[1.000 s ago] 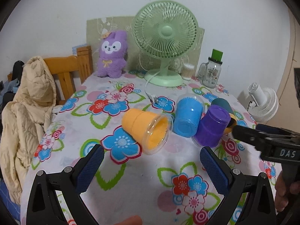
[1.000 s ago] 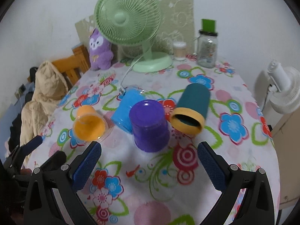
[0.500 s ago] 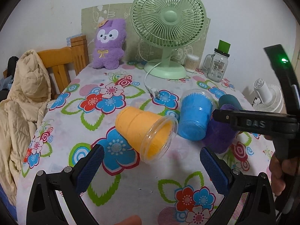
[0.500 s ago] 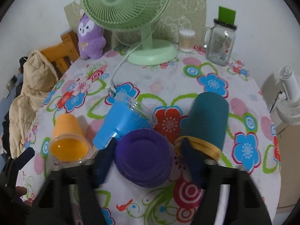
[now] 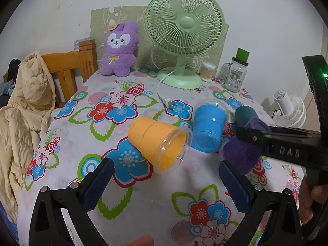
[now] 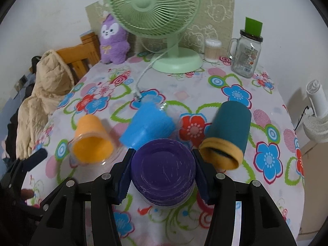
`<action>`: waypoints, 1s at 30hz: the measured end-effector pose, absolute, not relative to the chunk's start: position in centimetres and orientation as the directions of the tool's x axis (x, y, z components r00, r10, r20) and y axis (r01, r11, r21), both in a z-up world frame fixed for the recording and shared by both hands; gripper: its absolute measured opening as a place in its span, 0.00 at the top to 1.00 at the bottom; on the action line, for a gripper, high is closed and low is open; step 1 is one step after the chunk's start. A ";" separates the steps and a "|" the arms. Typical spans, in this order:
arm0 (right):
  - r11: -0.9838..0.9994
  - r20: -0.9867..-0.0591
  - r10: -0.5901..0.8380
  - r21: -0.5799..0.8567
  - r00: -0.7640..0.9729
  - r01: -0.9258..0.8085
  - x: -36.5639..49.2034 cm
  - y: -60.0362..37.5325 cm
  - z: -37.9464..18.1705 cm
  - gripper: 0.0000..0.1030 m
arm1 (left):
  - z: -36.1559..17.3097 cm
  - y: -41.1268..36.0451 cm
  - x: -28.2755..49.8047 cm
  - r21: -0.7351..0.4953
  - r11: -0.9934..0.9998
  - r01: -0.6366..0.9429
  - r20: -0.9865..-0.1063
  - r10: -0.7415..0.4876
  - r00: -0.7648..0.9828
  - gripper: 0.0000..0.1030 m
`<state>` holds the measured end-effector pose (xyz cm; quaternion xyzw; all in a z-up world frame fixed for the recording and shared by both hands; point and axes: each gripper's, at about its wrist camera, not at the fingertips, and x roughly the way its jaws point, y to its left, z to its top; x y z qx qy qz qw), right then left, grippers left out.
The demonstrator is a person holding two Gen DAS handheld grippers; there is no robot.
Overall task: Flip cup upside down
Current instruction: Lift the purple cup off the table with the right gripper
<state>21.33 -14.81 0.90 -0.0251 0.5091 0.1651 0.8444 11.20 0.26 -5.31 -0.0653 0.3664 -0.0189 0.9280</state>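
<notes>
Several cups lie on the flowered tablecloth (image 5: 143, 194). My right gripper (image 6: 163, 169) is shut on the purple cup (image 6: 163, 169), its base facing the camera; the cup also shows in the left wrist view (image 5: 242, 153). An orange cup (image 5: 157, 141) lies on its side, mouth toward my left gripper (image 5: 164, 180), which is open and empty just in front of it. A blue cup (image 5: 209, 127) and a teal cup (image 6: 229, 131) lie on their sides beside them.
A green desk fan (image 5: 182, 39) with a white cable stands at the back, with a purple plush toy (image 5: 120, 49), a glass jar (image 5: 235, 75) and a swab pot. A wooden chair with a beige jacket (image 5: 24, 110) is at the left. A white fan (image 6: 315, 112) stands beyond the right edge.
My right gripper has moved forward and closed its fingers around the purple cup. My left gripper has edged toward the orange cup and stays open.
</notes>
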 end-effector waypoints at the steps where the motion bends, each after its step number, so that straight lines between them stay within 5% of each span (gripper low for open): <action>1: 0.942 -0.866 0.254 0.121 0.430 -0.313 20.8 -14.6 1.2 0.45 | -5.2 0.2 11.0 -0.135 0.991 -0.010 -0.676 -0.085 0.732 0.00; 30: 0.924 -0.845 0.286 0.118 0.452 -0.363 13.4 -13.9 4.5 0.44 | -5.8 1.7 3.8 -0.140 0.989 -0.053 -0.674 -0.056 0.737 0.00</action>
